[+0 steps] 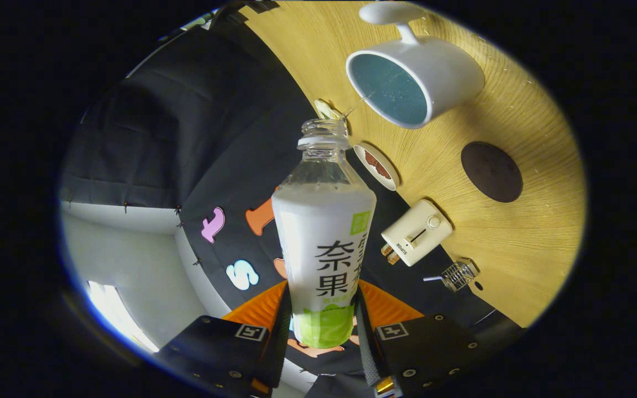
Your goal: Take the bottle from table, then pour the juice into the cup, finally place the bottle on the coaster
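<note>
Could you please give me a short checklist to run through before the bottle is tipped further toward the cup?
1. Grip: tongs clamp the bottle near its base, a finger on each side: ok.
2. Cap: bottle mouth looks open, no cap on it: ok.
3. Cup: its opening shows in full beyond the bottle mouth; whether the mouth is over it: cannot tell.
4. Cup contents: whether the cup already holds juice: cannot tell.
5. Coaster: dark round coaster on the table with nothing on it, beside the cup: ok.
6. Clutter: a small white appliance stands near the coaster, apart from it: ok.
</note>
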